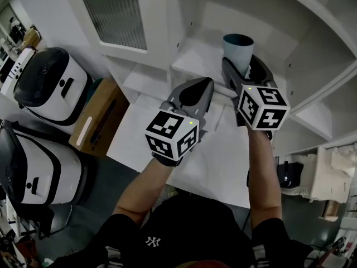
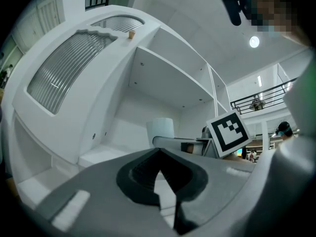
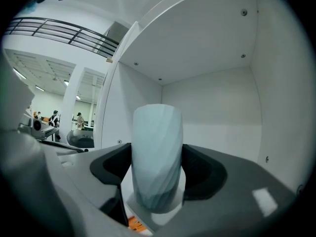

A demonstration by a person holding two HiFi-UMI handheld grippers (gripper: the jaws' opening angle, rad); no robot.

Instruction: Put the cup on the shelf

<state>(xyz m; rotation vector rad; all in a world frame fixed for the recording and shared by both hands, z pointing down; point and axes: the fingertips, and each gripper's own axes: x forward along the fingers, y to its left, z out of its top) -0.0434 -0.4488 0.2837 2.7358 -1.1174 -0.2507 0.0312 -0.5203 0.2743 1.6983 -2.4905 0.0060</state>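
A pale blue-grey cup (image 1: 239, 52) stands upright in the open shelf compartment (image 1: 192, 57), with my right gripper (image 1: 244, 71) shut on it. In the right gripper view the cup (image 3: 157, 157) fills the gap between both dark pads (image 3: 202, 174), and the compartment's back wall (image 3: 212, 112) lies behind it. Whether the cup's base rests on the shelf board I cannot tell. My left gripper (image 1: 201, 85) is shut and empty, hanging just left of the right one over the shelf's front edge. The left gripper view shows its jaws (image 2: 159, 154) closed to a point, with the cup (image 2: 161, 129) beyond them.
A white table (image 1: 223, 166) lies under both arms. A cardboard box (image 1: 100, 121) and two white-and-black machines (image 1: 53, 85) (image 1: 33, 166) stand at the left. A ribbed-glass cabinet door (image 1: 114, 13) is above left, and more shelf compartments (image 1: 312, 113) lie to the right.
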